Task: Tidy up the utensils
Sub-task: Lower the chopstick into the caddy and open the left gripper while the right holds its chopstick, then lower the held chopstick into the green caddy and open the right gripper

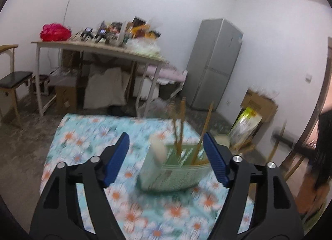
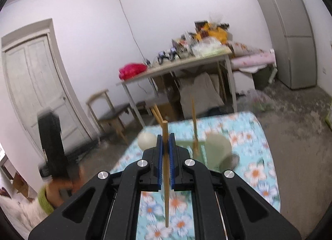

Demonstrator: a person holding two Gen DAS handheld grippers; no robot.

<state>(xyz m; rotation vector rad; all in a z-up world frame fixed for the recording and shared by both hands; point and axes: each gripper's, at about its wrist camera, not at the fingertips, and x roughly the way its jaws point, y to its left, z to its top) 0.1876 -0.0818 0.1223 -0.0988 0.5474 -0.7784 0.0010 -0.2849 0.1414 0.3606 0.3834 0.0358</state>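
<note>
A green utensil holder (image 1: 176, 175) stands on the table's floral cloth (image 1: 87, 136), with several wooden chopsticks (image 1: 181, 127) upright in it and a pale spoon-like piece (image 1: 158, 149) at its left end. My left gripper (image 1: 166, 138) is open, its blue pads wide apart on either side of the holder's top and touching nothing. My right gripper (image 2: 165, 138) is shut on a single wooden chopstick (image 2: 166, 177), which stands upright above the cloth in front of the holder (image 2: 217, 150). The left gripper (image 2: 49, 142) shows as a black blur at the left of the right wrist view.
Beyond the cloth-covered table are a long cluttered table (image 1: 103, 50), a grey fridge (image 1: 213, 63), a wooden chair (image 1: 14, 82) and cardboard boxes (image 1: 259, 103). A white door (image 2: 35, 86) is at the left. A person's hand and green cuff (image 2: 47, 198) hold the left gripper.
</note>
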